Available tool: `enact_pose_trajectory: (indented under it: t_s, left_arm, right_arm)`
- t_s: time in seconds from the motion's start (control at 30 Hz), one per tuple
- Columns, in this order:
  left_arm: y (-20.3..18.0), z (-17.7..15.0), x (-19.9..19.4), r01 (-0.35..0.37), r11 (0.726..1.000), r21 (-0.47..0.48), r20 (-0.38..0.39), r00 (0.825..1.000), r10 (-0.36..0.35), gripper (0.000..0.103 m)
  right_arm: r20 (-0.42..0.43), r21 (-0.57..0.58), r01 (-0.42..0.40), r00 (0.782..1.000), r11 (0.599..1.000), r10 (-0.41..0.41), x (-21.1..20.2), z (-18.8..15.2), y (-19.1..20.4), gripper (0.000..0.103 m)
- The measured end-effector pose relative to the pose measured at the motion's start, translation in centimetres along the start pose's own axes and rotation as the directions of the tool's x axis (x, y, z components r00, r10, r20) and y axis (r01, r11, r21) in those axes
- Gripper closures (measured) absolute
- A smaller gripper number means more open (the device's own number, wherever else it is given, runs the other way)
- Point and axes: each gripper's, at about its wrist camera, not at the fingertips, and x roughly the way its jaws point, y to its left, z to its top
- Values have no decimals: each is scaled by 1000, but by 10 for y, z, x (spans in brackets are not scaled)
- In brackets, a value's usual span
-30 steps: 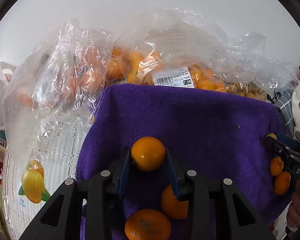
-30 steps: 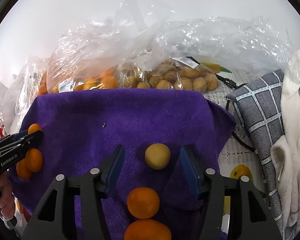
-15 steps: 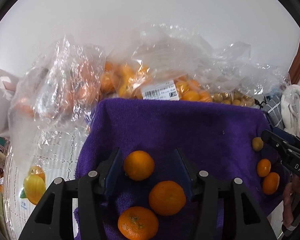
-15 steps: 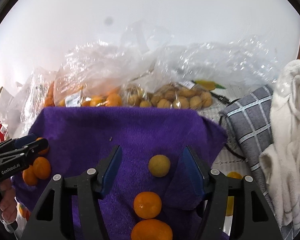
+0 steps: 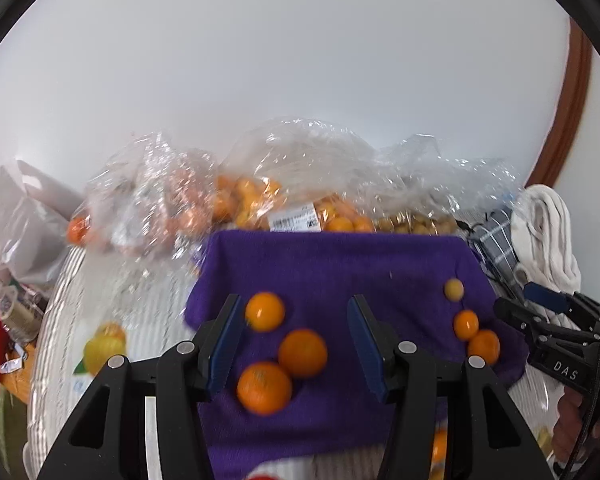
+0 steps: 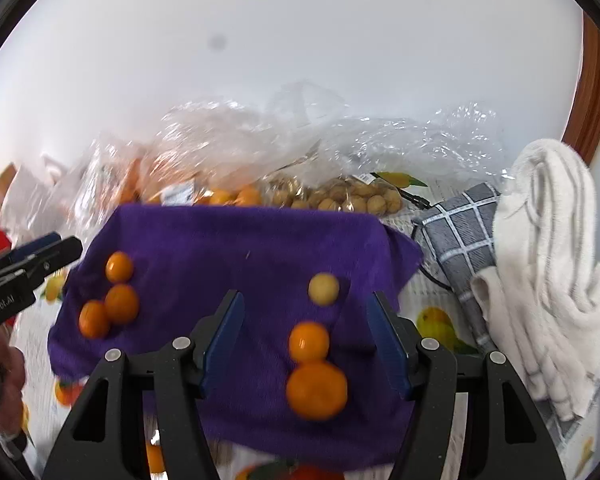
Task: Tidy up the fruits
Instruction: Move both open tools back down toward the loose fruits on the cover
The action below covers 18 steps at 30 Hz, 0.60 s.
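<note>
A purple towel (image 5: 340, 264) (image 6: 240, 248) lies on the table with fruit on it. On its left side lie three oranges (image 5: 303, 353) (image 6: 120, 303) in a cluster. On its right side a pale yellow fruit (image 6: 323, 289) (image 5: 454, 289) and two oranges (image 6: 309, 342) (image 5: 466, 324) lie in a row. My left gripper (image 5: 294, 320) is open and empty, raised above the left cluster. My right gripper (image 6: 306, 320) is open and empty, raised above the right row. Each gripper shows at the edge of the other's view.
Clear plastic bags of oranges (image 5: 260, 200) and of walnut-like nuts (image 6: 340, 198) lie behind the towel. A grey checked cloth (image 6: 460, 232) and a white towel (image 6: 548, 260) lie at the right. A white bag (image 5: 16, 224) and a bottle (image 5: 16, 312) are at the left.
My left gripper opened and let go of an orange, which now lies on the towel. Both grippers have pulled back and up from the towel.
</note>
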Motion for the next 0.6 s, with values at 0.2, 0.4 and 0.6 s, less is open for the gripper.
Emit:
enact_pose_trajectory:
  t_s: [0.2, 0.4, 0.6]
  left_arm:
    - [19, -42, -27, 20, 1000, -14, -33, 999, -21, 52]
    - [36, -84, -37, 5, 1000, -8, -81, 997, -5, 52]
    - [55, -107, -44, -4, 1000, -20, -99, 995, 2, 46]
  right_arm:
    - [-1, 28, -13, 1000, 1000, 13, -27, -35, 12, 39]
    - [-3, 3, -58, 998, 998, 58, -46, -79, 36, 39]
    - [-65, 0, -111, 992, 994, 111, -40, -118, 61, 39]
